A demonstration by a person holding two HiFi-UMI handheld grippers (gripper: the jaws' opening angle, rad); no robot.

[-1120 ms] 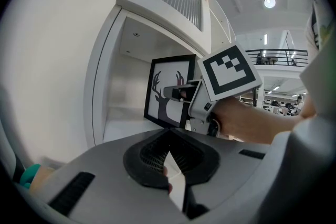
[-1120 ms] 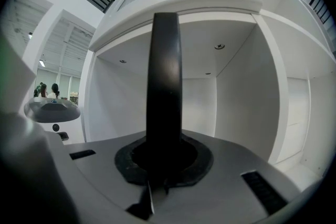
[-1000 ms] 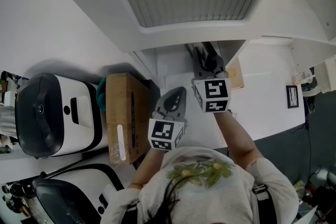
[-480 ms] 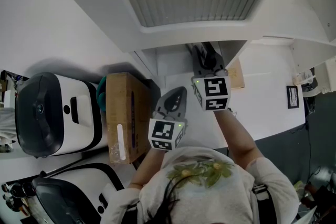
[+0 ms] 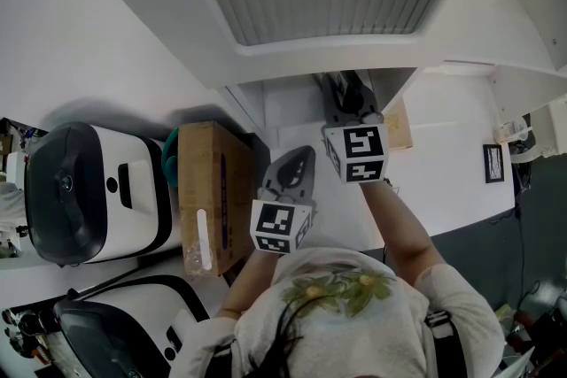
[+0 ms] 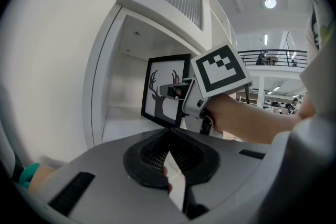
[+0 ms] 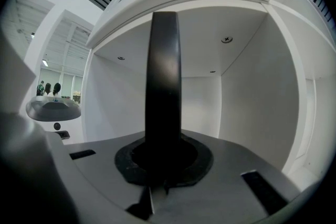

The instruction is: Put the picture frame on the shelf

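The picture frame (image 6: pixel 164 91) is black with a deer silhouette on white. My right gripper (image 6: pixel 177 91) is shut on its right edge and holds it upright at the mouth of the white shelf (image 6: pixel 123 81). In the right gripper view the frame (image 7: pixel 164 81) stands edge-on as a dark bar rising from the jaws (image 7: pixel 164 168), with the shelf's bare interior (image 7: pixel 247 107) behind it. From above, the right gripper (image 5: pixel 344 97) reaches into the shelf opening (image 5: pixel 292 106). My left gripper (image 5: pixel 304 157) hangs lower and nearer the person, jaws shut with nothing in them (image 6: pixel 169 148).
A cardboard box (image 5: pixel 211 195) stands left of the grippers with a teal object (image 5: pixel 168 157) behind it. Two white-and-black appliances (image 5: pixel 89 190) sit further left. A small dark framed item (image 5: pixel 493 162) lies at the right. A wooden panel (image 5: pixel 397 125) is beside the shelf.
The right gripper with the frame has edged slightly toward the shelf. The left gripper has stayed where it was.
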